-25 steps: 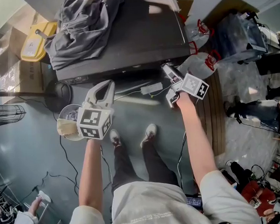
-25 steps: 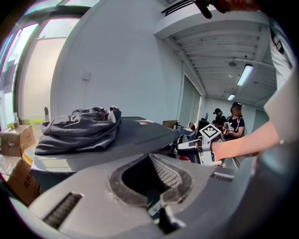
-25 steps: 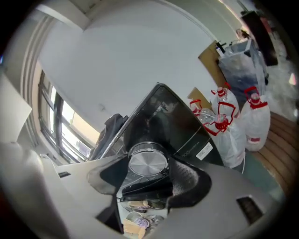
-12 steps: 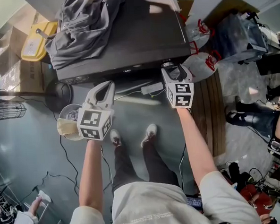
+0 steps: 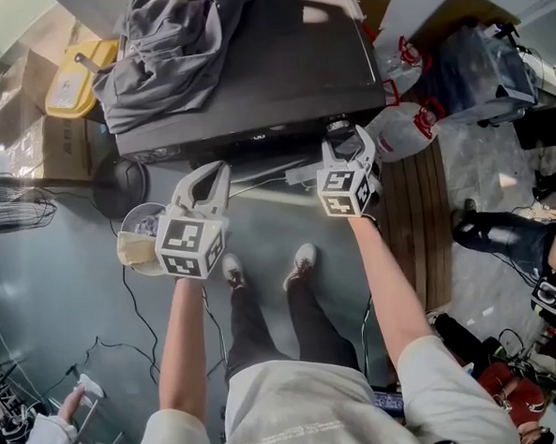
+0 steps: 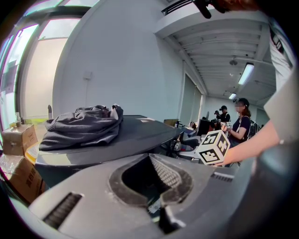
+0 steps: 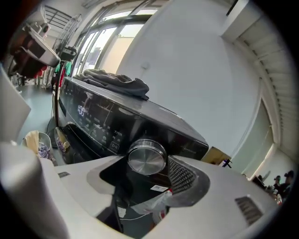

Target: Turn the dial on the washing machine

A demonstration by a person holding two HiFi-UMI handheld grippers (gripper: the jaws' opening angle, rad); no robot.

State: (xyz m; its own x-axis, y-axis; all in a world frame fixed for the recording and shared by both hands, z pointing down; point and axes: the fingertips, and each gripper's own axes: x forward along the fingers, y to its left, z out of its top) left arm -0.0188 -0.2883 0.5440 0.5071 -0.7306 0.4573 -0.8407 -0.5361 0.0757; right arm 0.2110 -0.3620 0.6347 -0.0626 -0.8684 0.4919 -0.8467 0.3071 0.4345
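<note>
The black washing machine (image 5: 278, 76) stands ahead of me, with a grey heap of clothes (image 5: 168, 35) on its lid. Its silver dial (image 5: 337, 125) sits at the right end of the front panel. In the right gripper view the dial (image 7: 147, 158) shows close up, beside the lit control panel (image 7: 93, 116). My right gripper (image 5: 348, 146) stands open right at the dial, one jaw on each side, and its pads do not press on it. My left gripper (image 5: 206, 181) hangs open and empty in front of the machine's left half, apart from it.
A yellow container (image 5: 68, 84) lies on cardboard boxes (image 5: 29, 138) at the left, by a fan (image 5: 9, 200). A white tub (image 5: 138, 239) and cables are on the floor. Plastic bags (image 5: 404, 129) and a wooden pallet (image 5: 433, 226) lie at the right, people beyond.
My right gripper has rolled at the wrist: its marker cube swung from the right side to straight below the dial, and the jaws now face the dial squarely. The left gripper has stayed put.
</note>
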